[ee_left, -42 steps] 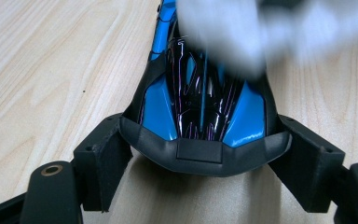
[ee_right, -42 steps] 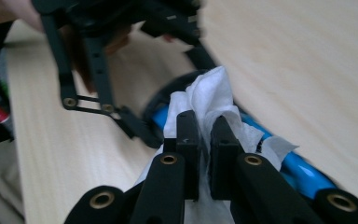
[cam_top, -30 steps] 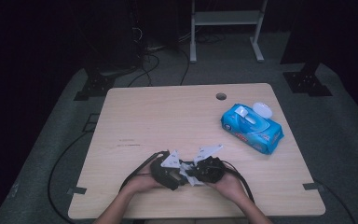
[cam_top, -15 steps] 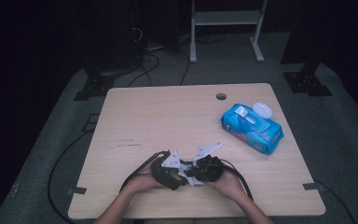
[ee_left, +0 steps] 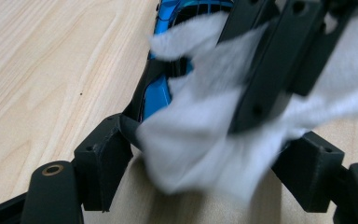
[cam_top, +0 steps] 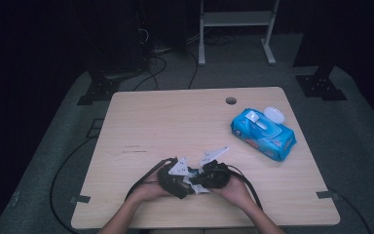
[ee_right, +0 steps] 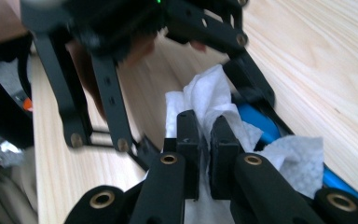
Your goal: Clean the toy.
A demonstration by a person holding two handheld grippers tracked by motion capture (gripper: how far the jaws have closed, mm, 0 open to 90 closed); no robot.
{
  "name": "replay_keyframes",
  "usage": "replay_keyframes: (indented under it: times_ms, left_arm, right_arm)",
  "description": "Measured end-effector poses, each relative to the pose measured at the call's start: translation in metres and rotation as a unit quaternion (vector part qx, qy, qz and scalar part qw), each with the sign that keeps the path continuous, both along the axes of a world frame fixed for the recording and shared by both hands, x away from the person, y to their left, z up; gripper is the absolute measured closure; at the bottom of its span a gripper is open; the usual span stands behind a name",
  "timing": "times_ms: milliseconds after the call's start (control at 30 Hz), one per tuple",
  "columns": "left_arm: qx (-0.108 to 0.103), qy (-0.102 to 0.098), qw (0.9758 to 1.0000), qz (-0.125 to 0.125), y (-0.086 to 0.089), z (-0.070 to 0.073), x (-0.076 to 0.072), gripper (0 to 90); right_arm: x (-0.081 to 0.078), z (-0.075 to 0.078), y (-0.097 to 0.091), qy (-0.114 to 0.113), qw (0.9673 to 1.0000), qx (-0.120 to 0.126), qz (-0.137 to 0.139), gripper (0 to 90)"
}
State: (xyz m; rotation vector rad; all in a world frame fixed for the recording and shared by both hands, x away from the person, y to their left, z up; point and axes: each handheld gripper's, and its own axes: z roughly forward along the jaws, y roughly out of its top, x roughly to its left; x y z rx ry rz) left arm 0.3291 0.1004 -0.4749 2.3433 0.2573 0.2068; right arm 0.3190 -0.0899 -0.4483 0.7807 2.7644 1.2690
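Right gripper view, right gripper [ee_right: 204, 140] clenched on white wipe [ee_right: 205, 95], left gripper [ee_left: 214, 154] jaws apart w/ wipe between, near table [cam_top: 175, 122] edge

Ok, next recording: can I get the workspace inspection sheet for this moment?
Surface: light wooden table, round hole near the far edge.
Job's things: white wipe between both grippers; blue wipes pack far right, lid open.
Clutter: nothing seen.
Grippers: right gripper jaws shut on the wipe; left gripper jaws apart, wipe lying between them.
Cables: black cables trail from the grippers off the near edge.
Surroundings: dark floor, white frame, black stand bases.
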Motion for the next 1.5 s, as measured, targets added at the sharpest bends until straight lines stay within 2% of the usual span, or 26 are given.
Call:
replay_keyframes:
  times_ms: [133, 233, 333, 400, 567, 800, 1000, 1233, 1433, 1500]
  left_arm:
    - [0.003, -0.002, 1.0000, -0.001, -0.001, 0.000, 0.000, 24.1]
    - [0.004, -0.002, 1.0000, 0.000, -0.001, 0.000, 0.000, 24.1]
    - [0.001, -0.001, 1.0000, 0.001, 0.000, 0.000, 0.000, 24.1]
    - [0.000, -0.001, 1.0000, 0.000, 0.000, 0.000, 0.000, 24.2]
    - [-0.001, 0.001, 1.0000, -0.003, 0.000, -0.001, 0.001, 24.2]
    - [0.000, 0.000, 1.0000, -0.001, 0.000, -0.001, 0.000, 24.3]
    - [0.000, 0.000, 1.0000, -0.002, 0.000, -0.001, 0.000, 24.3]
    - [0.001, -0.001, 1.0000, -0.001, 0.000, -0.001, 0.000, 24.4]
    - [0.000, 0.000, 1.0000, -0.002, 0.000, -0.001, 0.000, 24.5]
    - [0.001, 0.001, 1.0000, -0.002, 0.000, -0.001, 0.000, 24.5]
  right_arm:
    - [-0.001, 0.005, -0.003, -0.005, 0.9999, -0.015, -0.007, 84.9]
    - [-0.002, 0.006, 0.004, 0.001, 1.0000, 0.000, 0.000, 84.9]
    - [-0.003, 0.003, 0.008, -0.003, 1.0000, -0.001, 0.008, 84.9]
    - [-0.003, 0.003, 0.002, -0.013, 0.9998, -0.015, 0.002, 84.9]
    - [-0.007, 0.004, -0.025, -0.017, 0.9996, -0.012, -0.020, 85.0]
    - [-0.013, 0.002, -0.043, -0.027, 0.9988, -0.015, -0.037, 85.0]
    - [-0.013, 0.000, -0.067, -0.021, 0.9975, -0.016, -0.065, 84.9]
    - [-0.013, 0.000, -0.068, -0.024, 0.9974, -0.016, -0.066, 84.9]
    - [-0.011, -0.003, -0.094, -0.011, 0.9946, -0.001, -0.103, 84.8]
    - [-0.010, -0.005, -0.101, -0.004, 0.9929, -0.006, -0.119, 84.9]
